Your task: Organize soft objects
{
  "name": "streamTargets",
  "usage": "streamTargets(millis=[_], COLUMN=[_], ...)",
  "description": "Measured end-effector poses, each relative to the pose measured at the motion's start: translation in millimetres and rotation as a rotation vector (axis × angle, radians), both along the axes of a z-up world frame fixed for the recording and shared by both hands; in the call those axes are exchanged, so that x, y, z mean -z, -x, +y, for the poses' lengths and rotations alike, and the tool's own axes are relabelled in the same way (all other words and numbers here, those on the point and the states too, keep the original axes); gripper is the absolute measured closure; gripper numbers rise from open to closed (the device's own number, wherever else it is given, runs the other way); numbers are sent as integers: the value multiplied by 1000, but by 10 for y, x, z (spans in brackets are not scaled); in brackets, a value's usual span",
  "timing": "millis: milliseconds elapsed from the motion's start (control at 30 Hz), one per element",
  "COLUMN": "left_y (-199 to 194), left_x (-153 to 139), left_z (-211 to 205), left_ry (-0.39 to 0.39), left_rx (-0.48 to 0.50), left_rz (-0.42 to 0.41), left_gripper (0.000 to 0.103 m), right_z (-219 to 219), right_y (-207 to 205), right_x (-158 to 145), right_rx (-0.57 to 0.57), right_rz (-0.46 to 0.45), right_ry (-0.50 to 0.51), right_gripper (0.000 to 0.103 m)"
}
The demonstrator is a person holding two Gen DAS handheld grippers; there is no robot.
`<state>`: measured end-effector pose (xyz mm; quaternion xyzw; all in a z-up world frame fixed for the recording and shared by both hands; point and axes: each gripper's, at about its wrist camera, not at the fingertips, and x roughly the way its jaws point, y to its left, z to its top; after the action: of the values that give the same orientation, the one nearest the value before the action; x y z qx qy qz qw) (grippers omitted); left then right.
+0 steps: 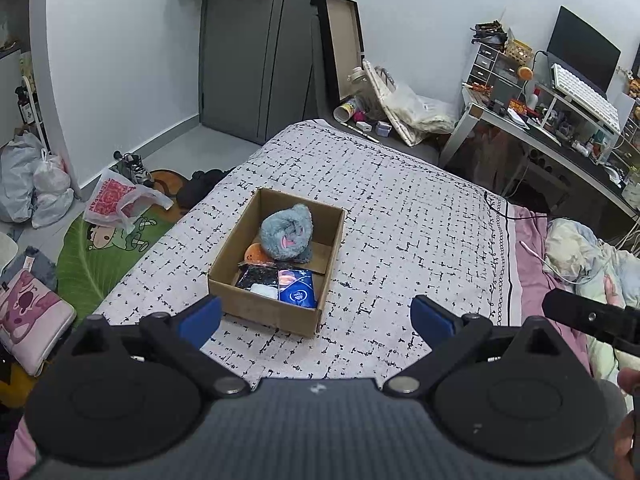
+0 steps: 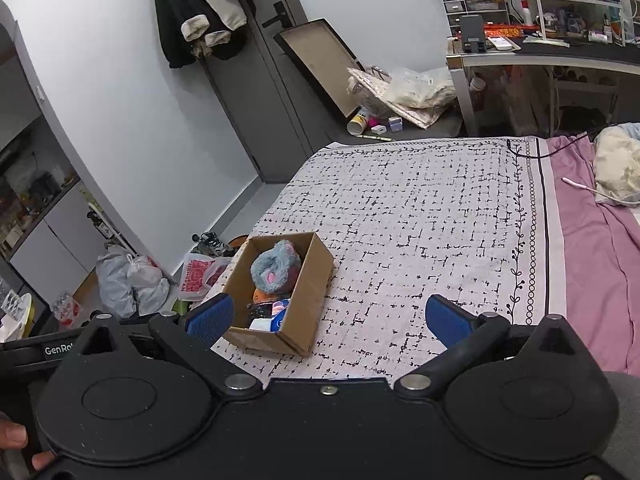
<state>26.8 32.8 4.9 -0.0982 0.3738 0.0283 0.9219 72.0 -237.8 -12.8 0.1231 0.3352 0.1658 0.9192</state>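
Left hand-held gripper (image 1: 316, 318) held level above the near edge of the bed, blue fingers (image 1: 200, 320) spread wide apart, nothing between them. Right hand-held gripper (image 2: 328, 320) likewise raised over the near part of the bed, fingers (image 2: 448, 322) wide apart and empty; fingertips of a hand (image 2: 16, 436) show at its lower left edge. In the left wrist view the right unit's black body juts in from the right edge. Cardboard box (image 1: 276, 312) sits open on the black-and-white patterned blanket (image 1: 400, 220), just beyond the left gripper's fingers and toward its left finger; in the right wrist view the box (image 2: 308, 304) lies just beside that gripper's left finger, well left of centre. Inside the box: grey-blue plush toy (image 1: 286, 232) at the far end, orange ball (image 1: 256, 254) tucked against it on the left, dark speckled packet (image 1: 258, 276) and blue tissue pack (image 1: 298, 288) at the near end. Blanket outside the box bare of items. Pink sheet (image 2: 592, 248) to the right. Table (image 2: 560, 56) at far right, cluttered.
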Motion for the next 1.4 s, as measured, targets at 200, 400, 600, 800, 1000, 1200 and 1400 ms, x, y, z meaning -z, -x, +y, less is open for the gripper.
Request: streamTargets(millis=[200,400,600,800,1000,1200,1400], left_y=[61,102,125,133,142,144,149], left_x=[-18,-20,-34,-27,-21,-15,-14], left_z=[-55,-113,-134,-137,-117,-90,-78], left_ry=[-8,-19,-35,-37,-41,-41,-41], left_rx=[15,21,25,25,27,23,23], left_rz=[-7,-6,-5,-5,0,1,0], left_gripper=[3,3,3,3,3,3,3], right_z=[18,27,42,52,63,89,88], right_y=[82,128,152,154,148,159,166], right_x=[-36,-43,-39,-33,-16,-16,-15], right_rx=[-21,-29,-41,-50,-47,-52,-52], right_rz=[-22,-27,-30,-29,-23,-23,-23], right_ry=[4,17,28,28,28,34,34], right_gripper=[0,0,0,0,0,0,0])
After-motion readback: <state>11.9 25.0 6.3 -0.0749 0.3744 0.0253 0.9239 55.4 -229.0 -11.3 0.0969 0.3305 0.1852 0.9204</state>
